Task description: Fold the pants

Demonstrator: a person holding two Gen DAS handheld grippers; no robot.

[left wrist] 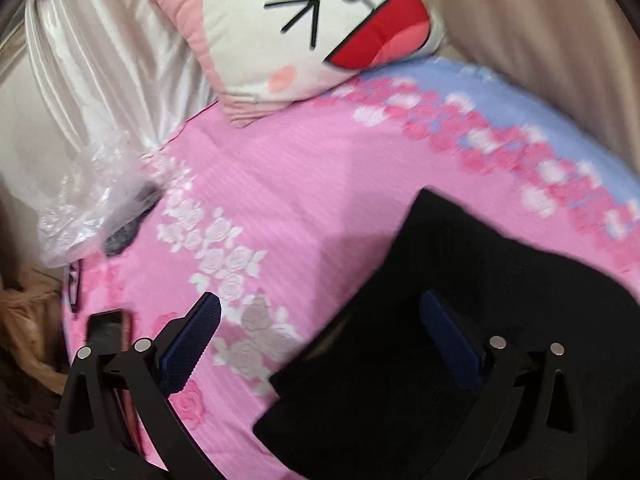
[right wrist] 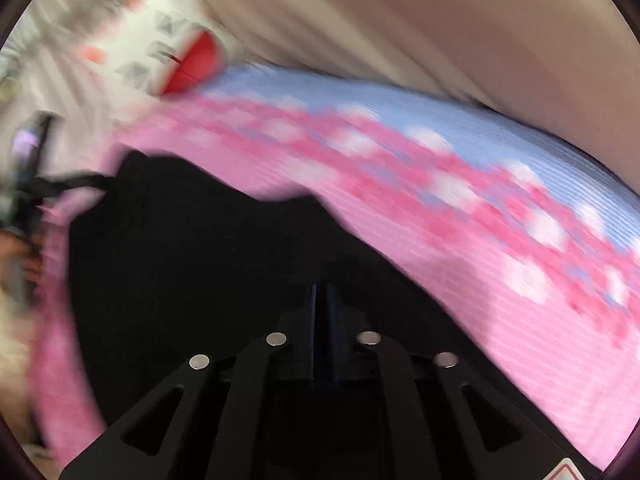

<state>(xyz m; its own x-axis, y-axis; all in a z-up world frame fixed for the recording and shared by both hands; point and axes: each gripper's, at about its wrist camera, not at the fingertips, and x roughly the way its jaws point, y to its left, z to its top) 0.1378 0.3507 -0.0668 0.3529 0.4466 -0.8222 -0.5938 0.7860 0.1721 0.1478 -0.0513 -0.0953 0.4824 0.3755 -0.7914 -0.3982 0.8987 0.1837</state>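
The black pants [left wrist: 460, 320] lie on the pink flowered bedspread [left wrist: 300, 200]. In the left wrist view my left gripper [left wrist: 320, 316] is open; its left finger hangs over the bedspread and its right finger over the pants' left edge. In the blurred right wrist view the pants [right wrist: 200, 260] fill the lower left. My right gripper [right wrist: 324, 300] has its blue pads pressed together over the black cloth; I cannot see whether cloth is pinched between them.
A cat-face cushion [left wrist: 304, 28] lies at the head of the bed. A clear plastic bag [left wrist: 92, 208] and a phone [left wrist: 108, 332] lie at the left edge. Satin cloth [left wrist: 100, 60] drapes at the far left. A beige wall [right wrist: 440, 32] runs behind the bed.
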